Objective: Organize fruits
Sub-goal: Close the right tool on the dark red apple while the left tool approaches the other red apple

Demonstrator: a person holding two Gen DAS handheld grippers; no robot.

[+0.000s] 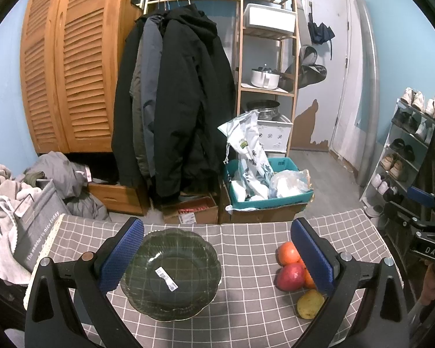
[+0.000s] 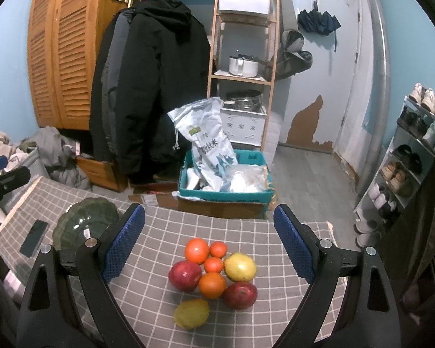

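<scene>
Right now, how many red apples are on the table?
2. One red apple lies at the left of the fruit cluster, touching the large orange. The other red apple lies at the cluster's near right, below the yellow fruit. None seems hidden.

Bare cloth (image 2: 165, 232) between plate (image 2: 81, 220) and fruit (image 2: 213, 272).

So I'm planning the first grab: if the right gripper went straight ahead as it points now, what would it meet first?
Most likely the fruit pile on the checked tablecloth, which lies centred between the open right gripper fingers. Which fruit comes first is unclear, since depth is hard to judge.
</scene>
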